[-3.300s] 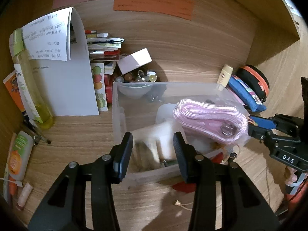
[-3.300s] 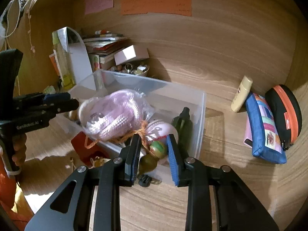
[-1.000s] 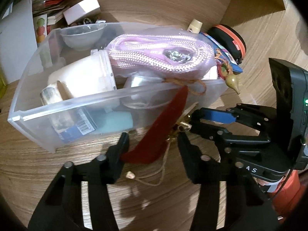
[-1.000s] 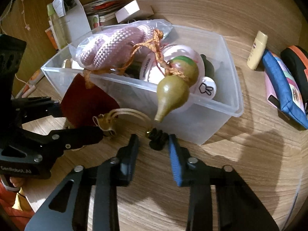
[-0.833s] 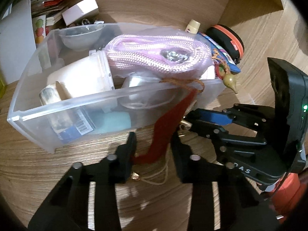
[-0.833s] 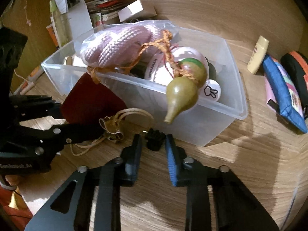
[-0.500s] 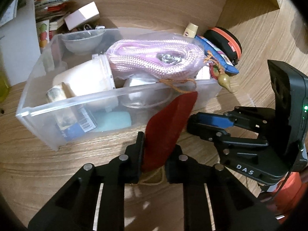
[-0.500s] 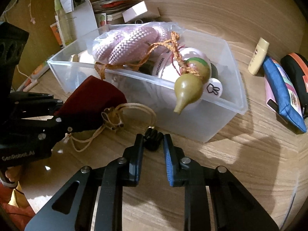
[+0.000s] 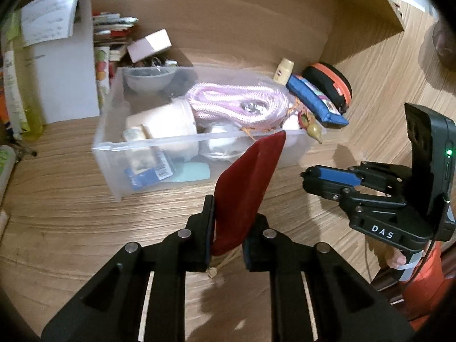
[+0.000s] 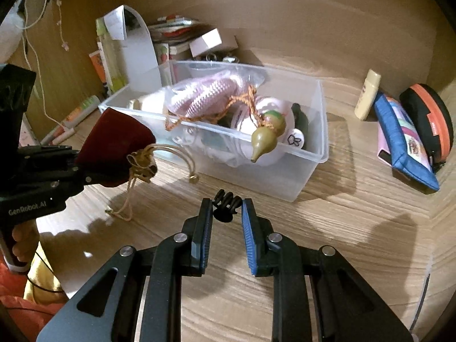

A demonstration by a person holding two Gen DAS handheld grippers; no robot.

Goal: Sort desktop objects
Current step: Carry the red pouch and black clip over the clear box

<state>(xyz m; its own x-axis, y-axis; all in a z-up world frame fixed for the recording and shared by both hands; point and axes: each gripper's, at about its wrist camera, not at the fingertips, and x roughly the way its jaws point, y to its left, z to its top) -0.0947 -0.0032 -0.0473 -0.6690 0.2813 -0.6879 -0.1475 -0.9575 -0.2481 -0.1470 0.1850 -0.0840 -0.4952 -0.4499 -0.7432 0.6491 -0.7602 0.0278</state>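
Observation:
My left gripper (image 9: 228,213) is shut on a dark red drawstring pouch (image 9: 248,179) and holds it above the desk; the pouch also shows in the right wrist view (image 10: 114,148) with its tan cord (image 10: 142,162) hanging down. My right gripper (image 10: 227,208) is shut on a small black hair claw clip (image 10: 226,201), lifted just in front of the clear plastic bin (image 10: 307,165). The bin (image 9: 111,154) holds a pink rope in a bag (image 9: 236,105), a white cup (image 9: 165,119) and a green gourd charm (image 10: 265,136) that hangs over its rim.
A blue pencil pouch (image 10: 404,139), a black-and-orange case (image 10: 430,119) and a cream tube (image 10: 367,94) lie to the right. Books, a white box (image 9: 149,44), a paper stand (image 9: 65,57) and a green bottle (image 9: 11,91) crowd the back left. Pens (image 10: 65,134) lie on the left.
Both grippers have closed on their things and risen away from the desk. The pouch and the clip have come up with them, and the bin now looks farther off.

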